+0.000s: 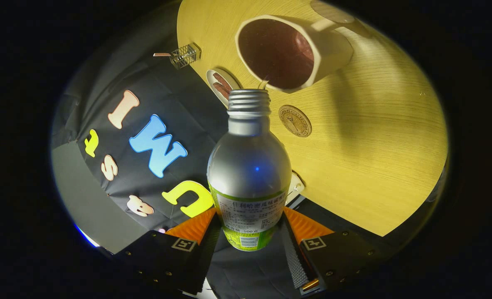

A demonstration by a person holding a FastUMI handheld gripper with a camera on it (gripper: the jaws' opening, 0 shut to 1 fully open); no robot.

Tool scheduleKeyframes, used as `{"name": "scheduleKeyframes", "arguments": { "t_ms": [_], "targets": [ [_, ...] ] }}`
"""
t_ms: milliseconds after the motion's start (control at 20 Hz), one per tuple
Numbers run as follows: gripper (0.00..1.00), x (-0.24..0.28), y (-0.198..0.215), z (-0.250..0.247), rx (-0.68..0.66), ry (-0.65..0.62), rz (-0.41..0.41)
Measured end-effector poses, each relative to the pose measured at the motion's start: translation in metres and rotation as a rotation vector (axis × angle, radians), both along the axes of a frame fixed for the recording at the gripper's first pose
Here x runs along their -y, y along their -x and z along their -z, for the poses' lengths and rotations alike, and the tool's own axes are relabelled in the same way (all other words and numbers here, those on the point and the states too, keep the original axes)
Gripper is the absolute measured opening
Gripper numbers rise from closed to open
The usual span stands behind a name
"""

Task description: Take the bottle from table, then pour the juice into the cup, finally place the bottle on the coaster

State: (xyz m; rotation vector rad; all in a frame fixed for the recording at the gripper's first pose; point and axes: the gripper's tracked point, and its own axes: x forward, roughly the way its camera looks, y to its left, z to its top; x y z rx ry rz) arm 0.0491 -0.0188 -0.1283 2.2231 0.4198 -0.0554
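bottle clamped btwn fingers, tipped w/ mouth at cup rim; coaster just beside neck, small plate nearby.

Bottle btwn claw fingers, mouth at cup rim; coaster beside cup on table.

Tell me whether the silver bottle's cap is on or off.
Off: the silver metal bottle, gripped by the claw, shows bare neck threads, mouth at the white mug's rim.
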Motion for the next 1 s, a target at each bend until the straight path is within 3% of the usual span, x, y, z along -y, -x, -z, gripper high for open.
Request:
{"name": "scheduleKeyframes", "arguments": {
  "t_ms": [400,800,1000],
  "targets": [
    [0.77,-0.008,0.007,0.029,-0.027,0.139,-0.019],
    [0.77,-0.013,0.013,0.060,-0.045,0.386,-0.058],
    [0.77,-0.019,0.016,0.078,-0.055,0.530,-0.114]
  ]
}}
